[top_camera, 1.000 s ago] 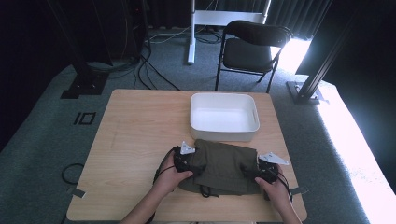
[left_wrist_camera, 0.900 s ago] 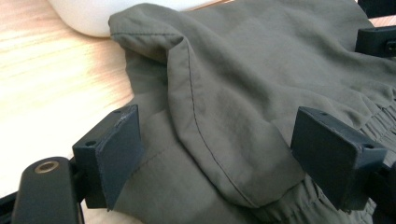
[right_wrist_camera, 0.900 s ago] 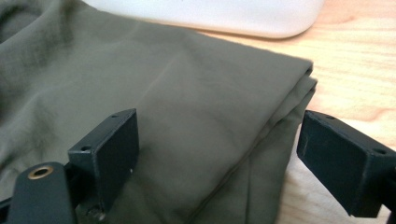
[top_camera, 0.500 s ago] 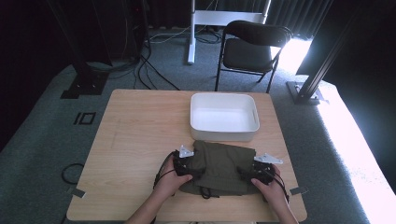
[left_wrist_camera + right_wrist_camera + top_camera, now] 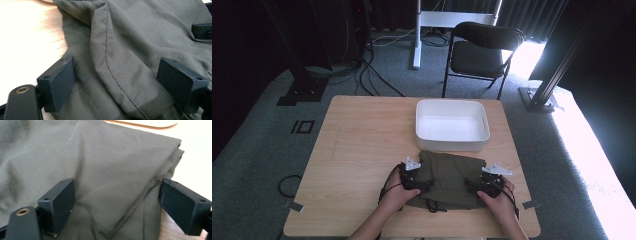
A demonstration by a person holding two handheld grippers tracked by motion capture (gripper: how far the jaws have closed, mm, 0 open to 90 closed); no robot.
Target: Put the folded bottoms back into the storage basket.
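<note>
1. A folded olive-green fabric garment (image 5: 447,179) lies on the light wooden tabletop (image 5: 362,145) at its near edge, just in front of an empty white rectangular plastic tub (image 5: 451,124).
2. The left gripper (image 5: 117,82) sits at the garment's left edge, its jaws spread wide on either side of a stitched fold.
3. The right gripper (image 5: 117,202) sits at the garment's right edge, its jaws likewise apart around the layered cloth.
</note>
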